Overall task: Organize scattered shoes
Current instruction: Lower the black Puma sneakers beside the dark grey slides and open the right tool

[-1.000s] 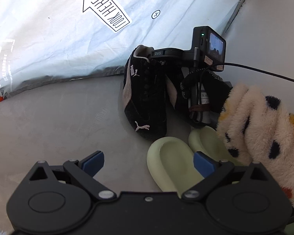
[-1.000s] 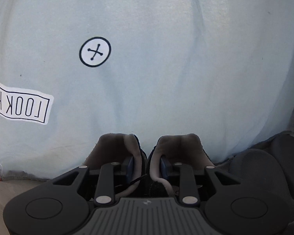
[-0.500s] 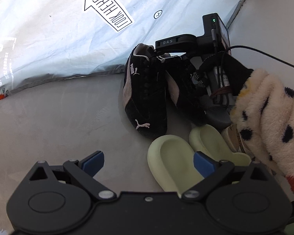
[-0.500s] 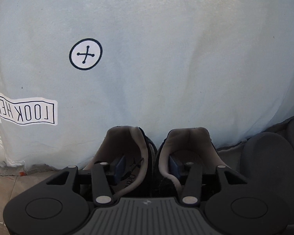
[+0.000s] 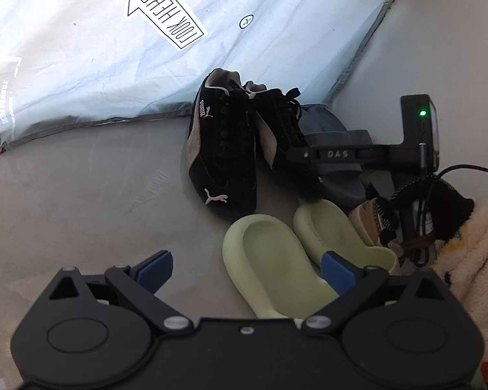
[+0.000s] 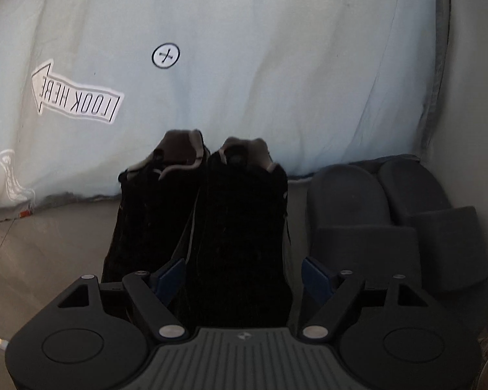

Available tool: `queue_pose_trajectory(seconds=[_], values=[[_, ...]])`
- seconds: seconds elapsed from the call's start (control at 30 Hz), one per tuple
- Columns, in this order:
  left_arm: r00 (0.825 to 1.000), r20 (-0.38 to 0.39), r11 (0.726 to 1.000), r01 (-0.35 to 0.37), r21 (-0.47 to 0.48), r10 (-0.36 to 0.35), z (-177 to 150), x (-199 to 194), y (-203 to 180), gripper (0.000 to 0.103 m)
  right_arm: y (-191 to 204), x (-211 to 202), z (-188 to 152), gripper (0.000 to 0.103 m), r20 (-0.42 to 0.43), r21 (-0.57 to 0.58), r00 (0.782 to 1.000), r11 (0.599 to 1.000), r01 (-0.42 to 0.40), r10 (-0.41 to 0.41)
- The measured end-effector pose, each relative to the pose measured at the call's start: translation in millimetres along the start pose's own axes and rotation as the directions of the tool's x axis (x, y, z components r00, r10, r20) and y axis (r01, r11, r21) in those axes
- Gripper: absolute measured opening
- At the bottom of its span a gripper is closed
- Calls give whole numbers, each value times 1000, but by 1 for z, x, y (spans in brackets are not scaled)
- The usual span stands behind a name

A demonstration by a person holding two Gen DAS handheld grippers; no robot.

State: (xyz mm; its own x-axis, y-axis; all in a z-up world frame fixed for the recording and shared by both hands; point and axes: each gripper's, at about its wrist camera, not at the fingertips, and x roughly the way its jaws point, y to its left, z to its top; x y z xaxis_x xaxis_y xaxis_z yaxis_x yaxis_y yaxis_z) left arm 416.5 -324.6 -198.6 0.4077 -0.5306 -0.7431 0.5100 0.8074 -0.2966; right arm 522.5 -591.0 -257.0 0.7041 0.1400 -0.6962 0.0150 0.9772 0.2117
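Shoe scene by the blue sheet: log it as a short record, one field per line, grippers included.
black suede sneakers: a pair, side by side on the grey floor, heels toward the light blue sheet
dark grey slides: a pair, to the right of the sneakers in the right wrist view
pale green foam slippers: a pair, nearer than the sneakers in the left wrist view
left gripper: open, empty
right gripper: jaws have just been opening; one sneaker toe between them, pads clear of it
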Motion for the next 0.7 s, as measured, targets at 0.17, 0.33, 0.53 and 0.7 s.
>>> queue_pose_trajectory(seconds=[0.17, 0.33, 0.53, 0.7], values=[[1000, 2, 1000, 4, 23, -4, -2, -6, -12, 99, 2, 16, -19, 67, 7, 45, 1000, 999, 0, -1], [1000, -17, 1000, 6, 21, -6, -7, -4, -17, 99, 16, 25, -15, 58, 12, -41, 1000, 999, 29, -29], [1000, 2, 997, 6, 75, -7, -9, -16, -32, 99, 6, 5, -10, 60, -8, -5, 1000, 1000, -20, 20], [1000, 2, 998, 14, 68, -15, -17, -25, -38, 99, 7, -59, -34, 60, -30, 27, 992, 992, -121, 122]])
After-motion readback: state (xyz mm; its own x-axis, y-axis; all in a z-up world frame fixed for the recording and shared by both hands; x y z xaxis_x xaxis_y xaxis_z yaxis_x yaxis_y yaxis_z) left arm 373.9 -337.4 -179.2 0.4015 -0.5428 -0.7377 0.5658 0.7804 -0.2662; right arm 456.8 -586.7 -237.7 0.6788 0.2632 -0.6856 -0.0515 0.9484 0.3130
